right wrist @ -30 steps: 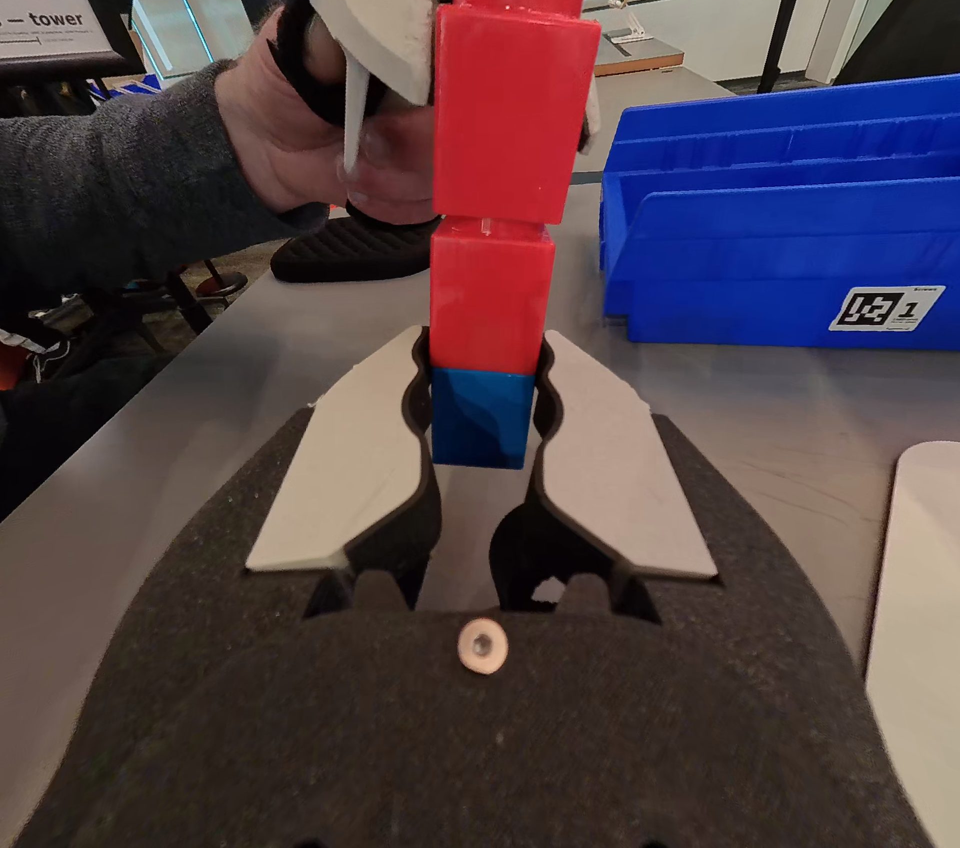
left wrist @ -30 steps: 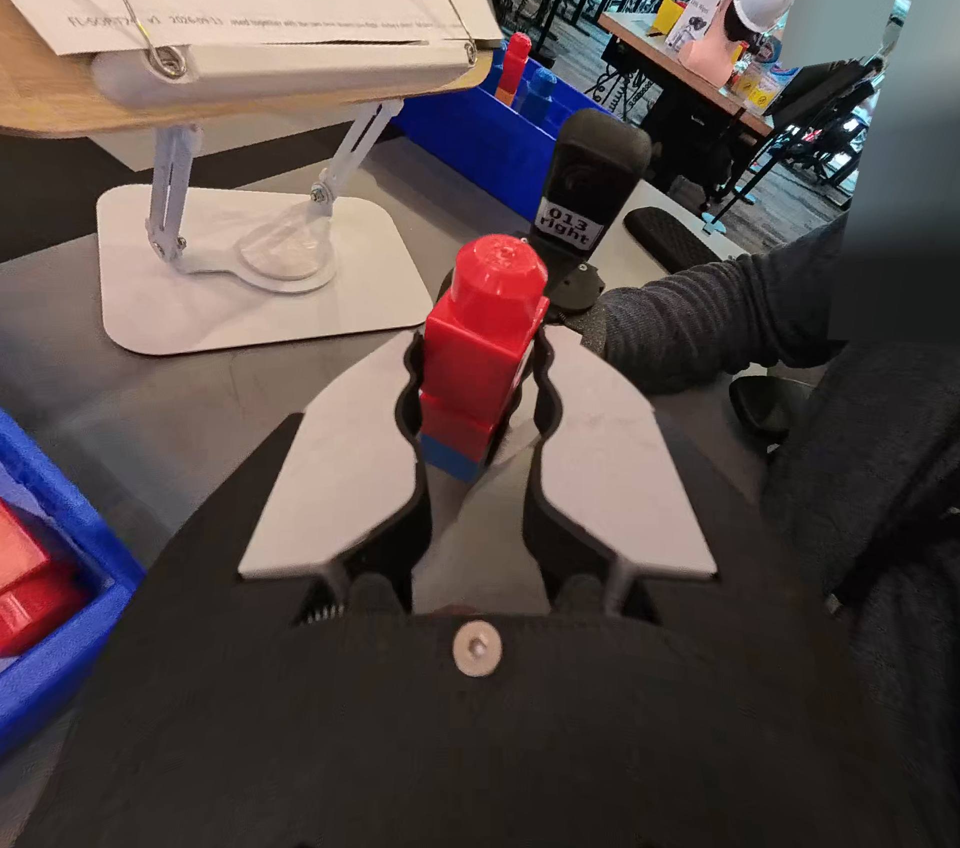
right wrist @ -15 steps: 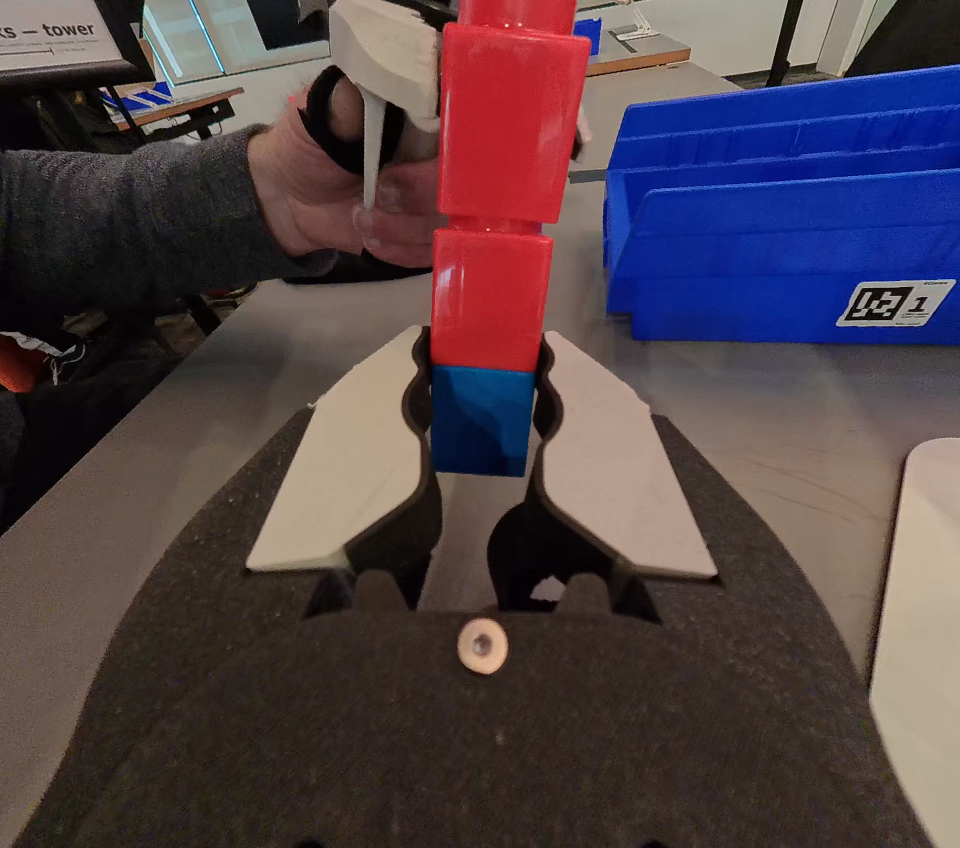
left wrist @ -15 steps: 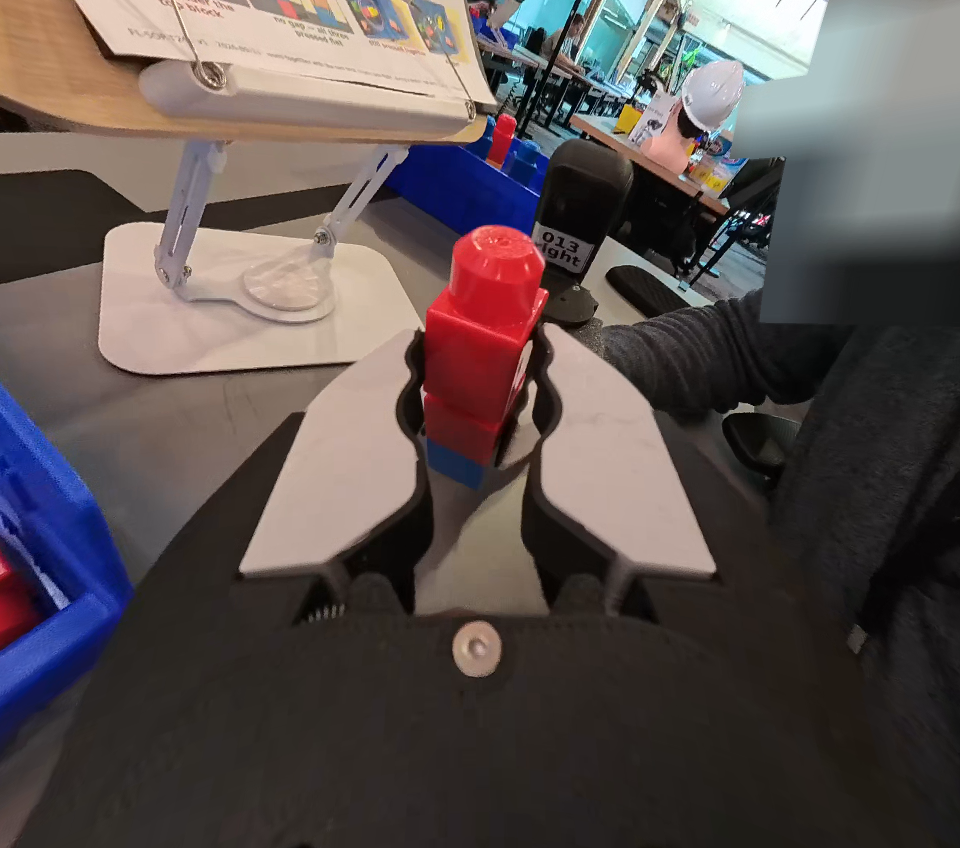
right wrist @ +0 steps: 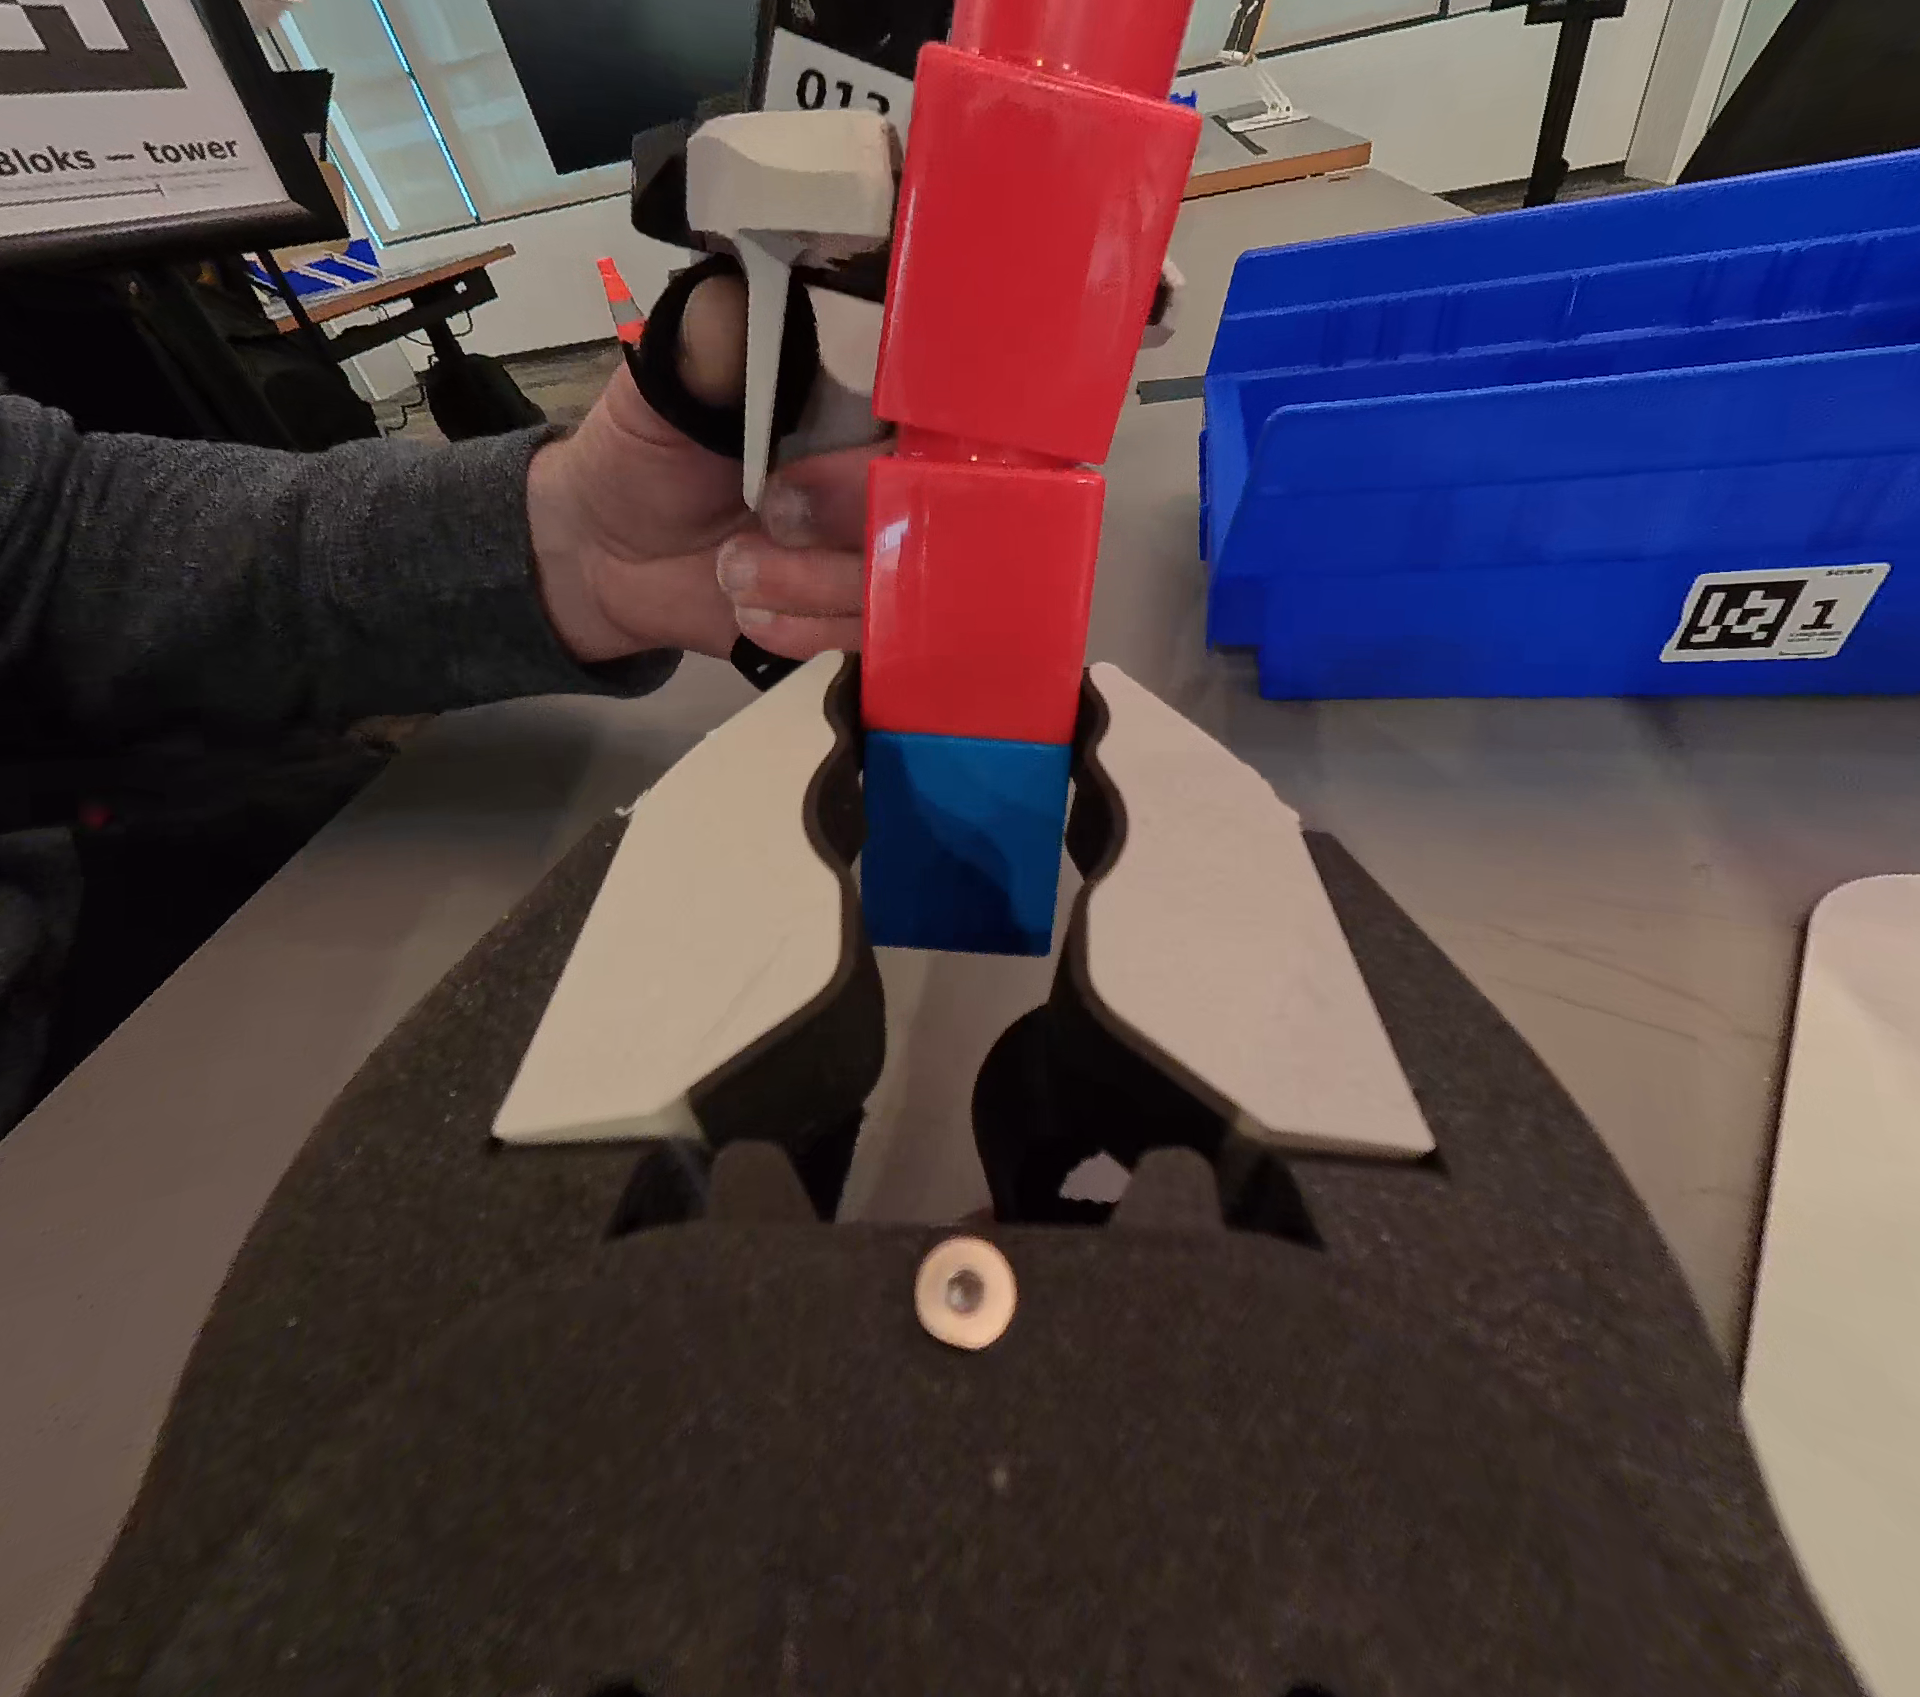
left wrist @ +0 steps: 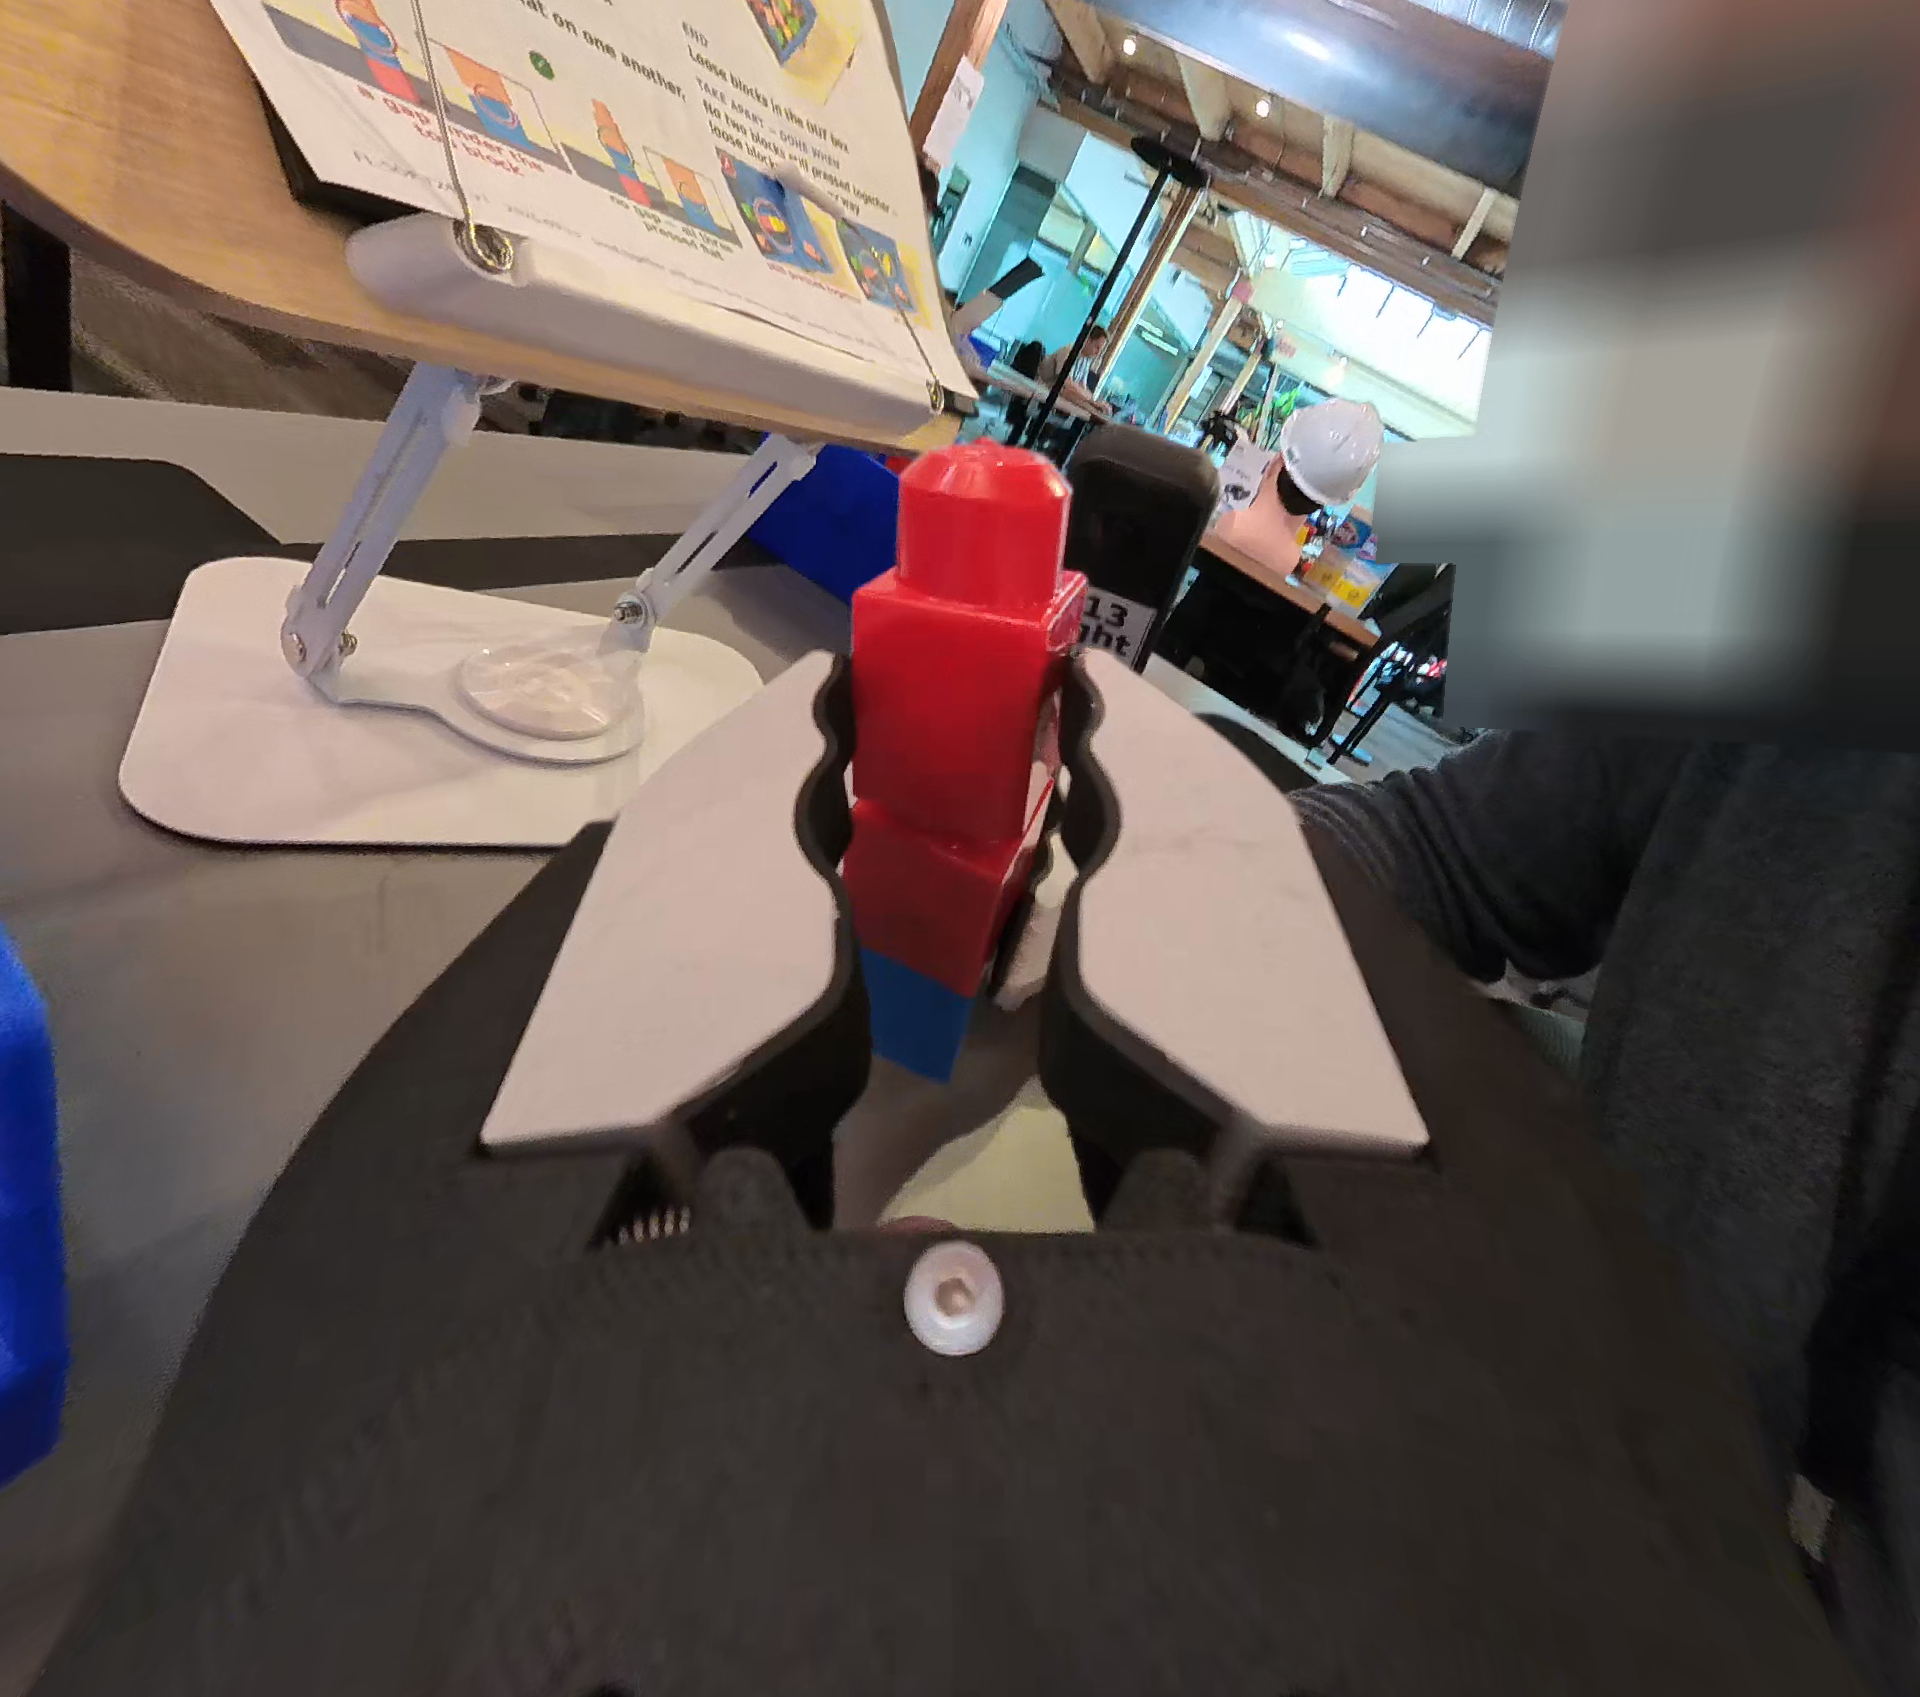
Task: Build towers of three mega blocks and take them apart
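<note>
1. Left wrist view: the left gripper (left wrist: pixel 951 774) stayed clamped on the top red block (left wrist: pixel 961 691) of the tower (left wrist: pixel 951 774), but it had tilted upward since a second ago, so the document stand (left wrist: pixel 436 712) sat lower in frame. The three blocks remained pressed together; separation had likely not started.

2. Right wrist view: the right gripper (right wrist: pixel 964 806), level and pointing forward, was closed narrowly on the blue bottom block (right wrist: pixel 961 842). The tower was held above the table (right wrist: pixel 1455 816), with the blue bins (right wrist: pixel 1558 452) near its right side.
</note>
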`<action>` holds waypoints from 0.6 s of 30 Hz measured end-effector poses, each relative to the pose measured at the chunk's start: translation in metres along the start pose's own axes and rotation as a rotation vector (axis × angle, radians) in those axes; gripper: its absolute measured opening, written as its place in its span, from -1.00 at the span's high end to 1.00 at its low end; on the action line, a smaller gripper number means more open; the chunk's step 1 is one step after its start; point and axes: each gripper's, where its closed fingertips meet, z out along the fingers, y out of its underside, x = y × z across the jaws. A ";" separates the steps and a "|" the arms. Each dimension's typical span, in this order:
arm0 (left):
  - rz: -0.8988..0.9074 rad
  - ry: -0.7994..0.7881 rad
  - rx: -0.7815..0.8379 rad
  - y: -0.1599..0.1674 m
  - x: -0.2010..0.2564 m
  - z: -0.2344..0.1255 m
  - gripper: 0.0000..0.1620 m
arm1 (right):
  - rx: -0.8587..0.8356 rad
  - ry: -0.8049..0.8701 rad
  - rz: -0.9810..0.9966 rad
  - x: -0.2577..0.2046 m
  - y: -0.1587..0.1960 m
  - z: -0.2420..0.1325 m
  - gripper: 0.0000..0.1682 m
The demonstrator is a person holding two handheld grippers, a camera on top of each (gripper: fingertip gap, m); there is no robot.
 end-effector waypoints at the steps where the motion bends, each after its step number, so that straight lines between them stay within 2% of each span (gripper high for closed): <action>1: -0.008 0.003 0.017 0.000 0.000 0.000 0.53 | 0.003 -0.002 0.006 0.000 0.000 0.000 0.58; 18: 0.062 -0.006 0.171 -0.005 -0.001 0.008 0.54 | 0.041 -0.027 0.055 0.002 -0.005 -0.004 0.58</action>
